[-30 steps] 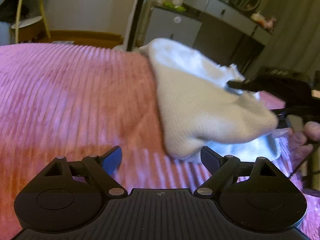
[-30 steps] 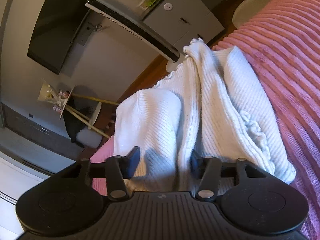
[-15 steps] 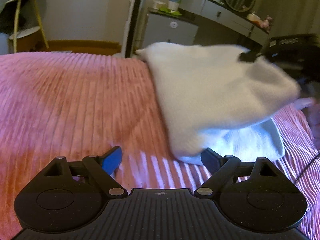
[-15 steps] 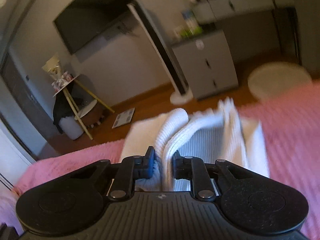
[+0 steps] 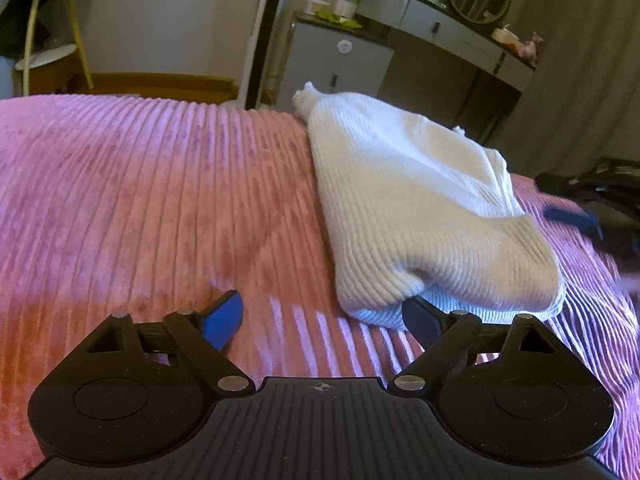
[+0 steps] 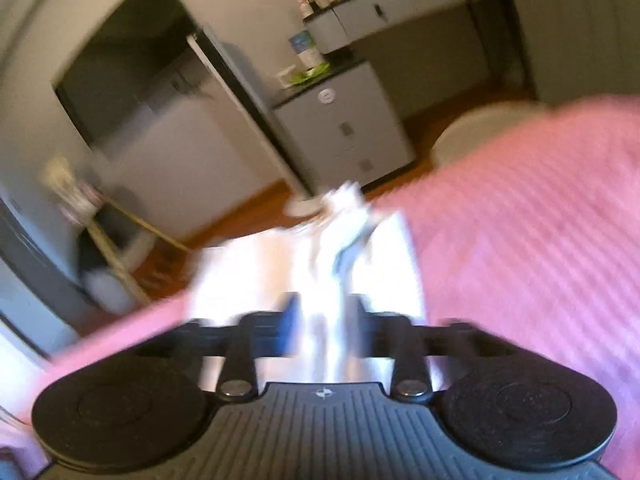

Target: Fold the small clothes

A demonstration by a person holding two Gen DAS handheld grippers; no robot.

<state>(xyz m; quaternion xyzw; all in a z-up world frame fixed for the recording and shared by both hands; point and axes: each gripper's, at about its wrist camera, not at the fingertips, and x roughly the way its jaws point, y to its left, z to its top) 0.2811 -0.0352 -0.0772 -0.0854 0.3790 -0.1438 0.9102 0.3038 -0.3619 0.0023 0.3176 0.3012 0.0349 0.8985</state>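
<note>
While the white knit (image 5: 420, 216) is lying folded over on the pink bedspread (image 5: 140, 200), near the bed's far edge, we are holding the left hand-held gripper (image 5: 320, 316) low at its near end. Its jaws are standing wide apart with nothing between them, and the right finger (image 5: 420, 316) is sitting just at the knit's near fold; we cannot tell whether it is touching. The right hand-held gripper (image 6: 322, 328) is opening its jaws. The right wrist view is blurred, so white cloth (image 6: 320, 288) is showing in the gap, but we cannot tell whether the pads are pressing on it. From the left wrist view that gripper (image 5: 576, 216) is appearing as a dark smear just beside the knit's right edge, apparently clear of the cloth.

We are judging the knit to be light, soft and limp: it is sagging and bulging at the near fold instead of holding a crease, and its ribbed weave is probably stretchy. The plush bedspread is likely gripping it, so dragging may bunch the layers. We are thinking the best hold is on a thick doubled edge or ribbed hem, pinching all layers together, since a single layer would pull out of the fold.
</note>
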